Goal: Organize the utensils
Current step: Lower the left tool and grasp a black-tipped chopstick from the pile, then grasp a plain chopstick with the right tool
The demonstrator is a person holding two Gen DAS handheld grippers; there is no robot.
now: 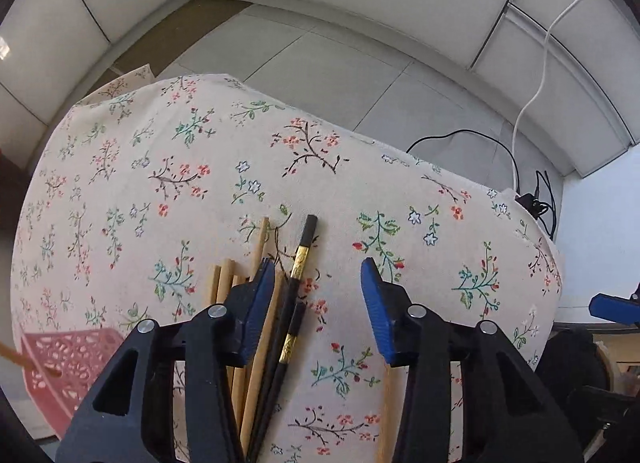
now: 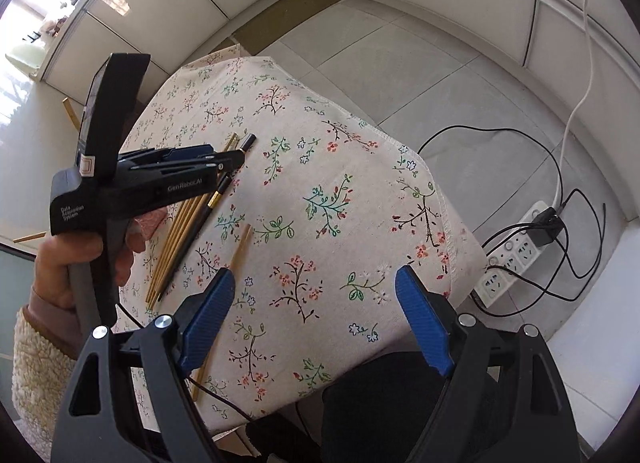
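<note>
White wall panels and grey floor tiles surround a small table under a floral tablecloth (image 1: 224, 167). Far left in the left wrist view, a pink perforated basket (image 1: 68, 359) sits at the cloth's near-left edge with a wooden stick poking at it. Right of it lies the bundle of wooden chopsticks (image 1: 224, 283), then two black chopsticks with gold bands (image 1: 298, 263) beside them. The left gripper (image 1: 320, 275) points steeply down over these, jaws partly apart; the black pair lies between them, but no pad presses on anything that I can see. One stray wooden chopstick (image 2: 240, 251) lies apart, nearer the right gripper (image 2: 316, 283), which hangs with jaws wide apart and empty over bare cloth.

Likely trouble: the left-hand blue pad (image 1: 260, 303) sits over the wooden bundle, so closing could trap mixed sticks or roll the round black ones away. The cloth may also bunch under the tips and scatter the pile.

Off the table to the right, a power strip (image 2: 516, 259) and looping black cables (image 2: 532, 151) lie on the floor, clear of the work. A fleecy sleeve (image 2: 36, 367) shows at near left
</note>
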